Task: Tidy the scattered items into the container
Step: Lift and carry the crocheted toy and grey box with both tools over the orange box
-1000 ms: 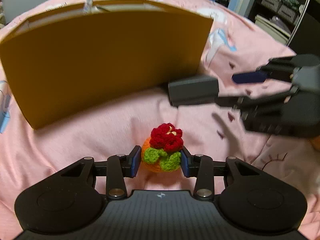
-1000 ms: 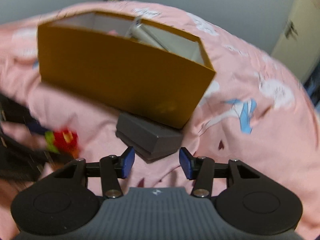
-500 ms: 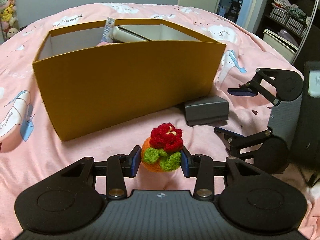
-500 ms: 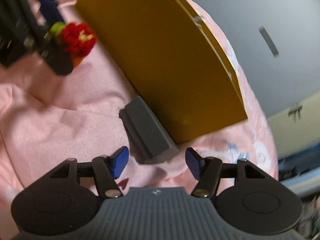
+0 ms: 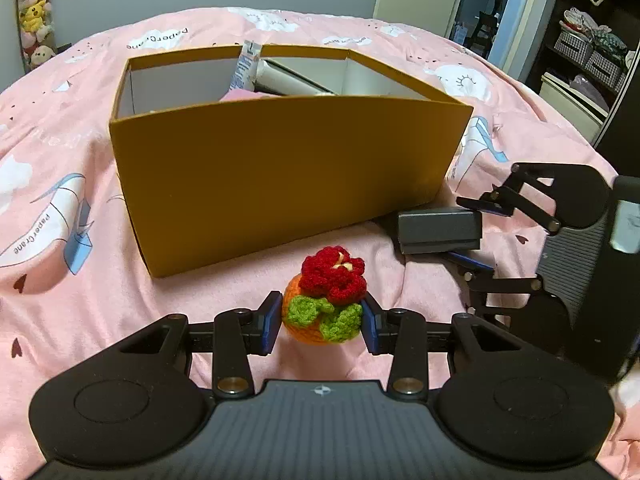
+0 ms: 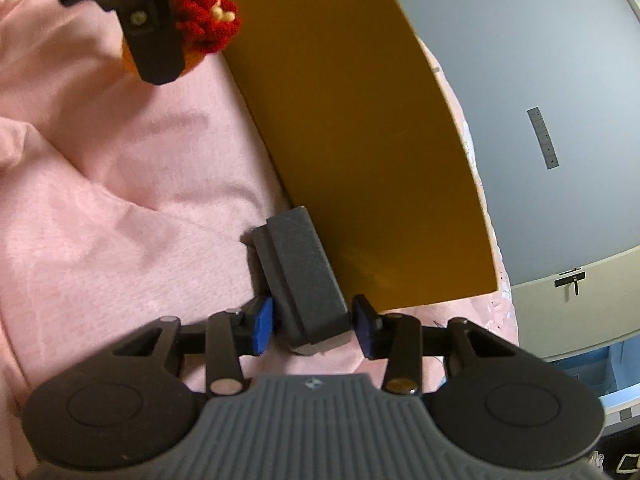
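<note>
**Clerk:** Since a second ago your right gripper (image 6: 314, 330) has rolled over and dropped onto the grey case (image 6: 304, 276); its jaws have just been closing, with the case between them. Your left gripper (image 5: 322, 322) has lifted a little, and the box's inside now shows from its camera.

**Operator:** List what I'm holding.

**Clerk:** Item one: crocheted flower (image 5: 326, 296), orange base, red top, green leaves. Your left jaws pinch it from both sides, and it hangs clear of the bed (image 5: 60, 152) in front of the box.
Item two: grey case, lying on the bed just beside the near right corner of the yellow box (image 5: 280, 176). Your right jaws straddle its near end. The blue pad on one side sits against it; on the other a sliver of gap seems to remain, so I'd call it bracketed, not yet gripped.
Item three: yellow box, open-topped, with a divider, already holding a tube and a pink item.

**Operator:** Which step is this?

**Clerk:** Two pick-ups under way at once: flower secured, case being taken.

**Operator:** Next?

**Clerk:** Finish closing on the case until both pads bite, then lift it away from the box wall it lies beside. Carry the flower up over the near rim and release it inside. Keep your two grippers apart over the opening.
</note>
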Tool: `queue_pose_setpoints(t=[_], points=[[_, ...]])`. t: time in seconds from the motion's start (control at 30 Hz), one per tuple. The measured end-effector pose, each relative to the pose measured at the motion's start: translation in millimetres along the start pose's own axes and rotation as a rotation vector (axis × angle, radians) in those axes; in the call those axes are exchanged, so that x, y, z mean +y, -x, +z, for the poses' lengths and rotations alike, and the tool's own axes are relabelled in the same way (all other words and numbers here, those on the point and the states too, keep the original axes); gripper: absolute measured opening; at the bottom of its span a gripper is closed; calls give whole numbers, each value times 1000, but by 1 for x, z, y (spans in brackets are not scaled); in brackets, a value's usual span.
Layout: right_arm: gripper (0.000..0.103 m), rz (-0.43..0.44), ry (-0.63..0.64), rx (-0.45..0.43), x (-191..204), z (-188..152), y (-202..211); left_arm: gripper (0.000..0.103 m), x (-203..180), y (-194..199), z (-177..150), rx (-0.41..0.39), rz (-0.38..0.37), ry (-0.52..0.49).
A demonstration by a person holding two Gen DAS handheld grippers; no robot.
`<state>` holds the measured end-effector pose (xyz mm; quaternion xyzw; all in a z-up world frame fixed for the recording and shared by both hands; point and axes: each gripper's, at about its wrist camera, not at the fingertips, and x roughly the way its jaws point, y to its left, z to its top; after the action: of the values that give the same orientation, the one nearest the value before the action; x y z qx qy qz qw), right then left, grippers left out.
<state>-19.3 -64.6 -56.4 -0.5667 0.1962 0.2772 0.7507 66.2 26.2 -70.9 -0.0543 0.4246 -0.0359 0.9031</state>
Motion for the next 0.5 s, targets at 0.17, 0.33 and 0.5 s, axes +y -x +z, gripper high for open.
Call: queue_pose_setpoints(t=[0.17, 0.33, 0.5], points=[[38, -26, -4, -55, -10, -2, 23, 46, -2, 8, 4, -13, 2, -3], [36, -38, 7, -104, -26, -1, 47, 46, -4, 18, 10, -24, -12, 1], [36, -71, 69, -159, -27, 5, 78, 46, -7, 30, 19, -45, -25, -6]])
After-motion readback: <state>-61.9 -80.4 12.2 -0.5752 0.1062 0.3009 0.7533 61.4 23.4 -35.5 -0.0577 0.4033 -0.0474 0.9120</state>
